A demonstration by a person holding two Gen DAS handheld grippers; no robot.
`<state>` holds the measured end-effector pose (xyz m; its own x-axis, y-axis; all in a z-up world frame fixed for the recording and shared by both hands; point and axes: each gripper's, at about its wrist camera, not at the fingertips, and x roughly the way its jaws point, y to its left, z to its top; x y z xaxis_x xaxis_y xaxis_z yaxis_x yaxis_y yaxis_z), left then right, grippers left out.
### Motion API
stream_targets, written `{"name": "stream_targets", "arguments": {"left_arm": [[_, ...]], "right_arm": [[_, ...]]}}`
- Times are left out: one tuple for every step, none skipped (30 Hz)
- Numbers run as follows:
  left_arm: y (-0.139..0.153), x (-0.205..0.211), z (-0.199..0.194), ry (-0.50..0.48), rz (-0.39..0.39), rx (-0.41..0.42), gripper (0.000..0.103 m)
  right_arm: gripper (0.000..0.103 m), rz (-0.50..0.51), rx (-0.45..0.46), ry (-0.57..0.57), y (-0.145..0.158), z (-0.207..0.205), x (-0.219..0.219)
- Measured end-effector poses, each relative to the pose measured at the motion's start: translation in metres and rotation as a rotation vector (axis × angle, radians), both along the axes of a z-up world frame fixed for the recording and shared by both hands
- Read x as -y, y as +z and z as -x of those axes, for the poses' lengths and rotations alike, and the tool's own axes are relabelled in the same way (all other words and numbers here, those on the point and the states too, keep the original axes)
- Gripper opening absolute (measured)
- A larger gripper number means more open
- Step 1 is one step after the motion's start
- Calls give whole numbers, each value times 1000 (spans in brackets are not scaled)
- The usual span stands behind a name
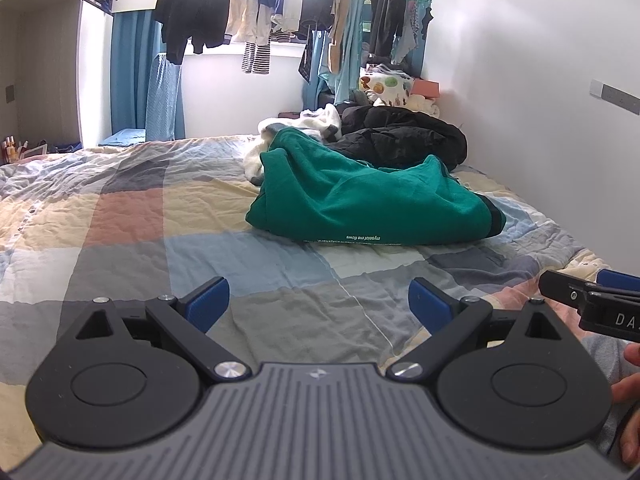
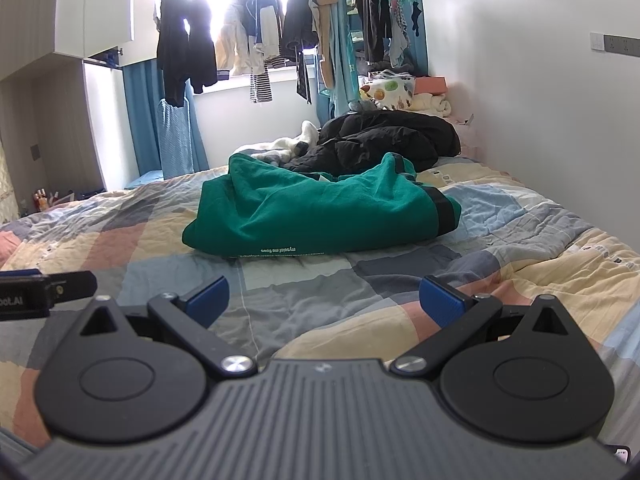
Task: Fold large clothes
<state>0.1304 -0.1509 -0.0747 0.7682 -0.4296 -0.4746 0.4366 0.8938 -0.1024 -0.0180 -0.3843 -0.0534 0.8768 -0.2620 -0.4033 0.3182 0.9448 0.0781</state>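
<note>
Left gripper (image 1: 319, 300), black linkage arms with blue rubber pads: jaws spread wide, nothing between them, held low over the bedspread. Right gripper (image 2: 324, 300), same build: jaws likewise released and empty. In the left wrist view the tip of the right gripper shows at 3 o'clock; in the right wrist view the left gripper's tip shows at 9 o'clock. The two tools sit side by side, near but apart.

Task item: crumpled green cotton garment (image 1: 360, 200) with dark cuff bands and a line of small white lettering along its near edge. It lies in a loose heap on the patchwork quilt of pale blue, grey, cream and pink squares (image 1: 120, 220). Position from the left gripper: about 1 o'clock, well apart. From the right gripper: about 11 o'clock, well apart. Not touched by either tool.

Just behind the green garment, at 12 to 1 o'clock, a black puffy jacket (image 1: 404, 136) is bunched up, touching its far edge. A white fleecy cloth (image 1: 304, 124) lies at the jacket's left.

Background at 12 o'clock: bright window with hanging dark and light clothes (image 1: 256, 12); blue curtain (image 1: 132, 72) at 11 o'clock. White wall (image 1: 520, 100) runs along 2 o'clock.

A person's fingers (image 1: 632, 384) show at the right edge of the left wrist view.
</note>
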Motion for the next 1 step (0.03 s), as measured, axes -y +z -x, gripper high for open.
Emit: {"name": "stream_targets", "arguments": {"left_arm": [[0, 0, 0, 0, -2, 0, 98]], "right_arm": [[103, -1, 0, 1, 0, 0, 0]]}}
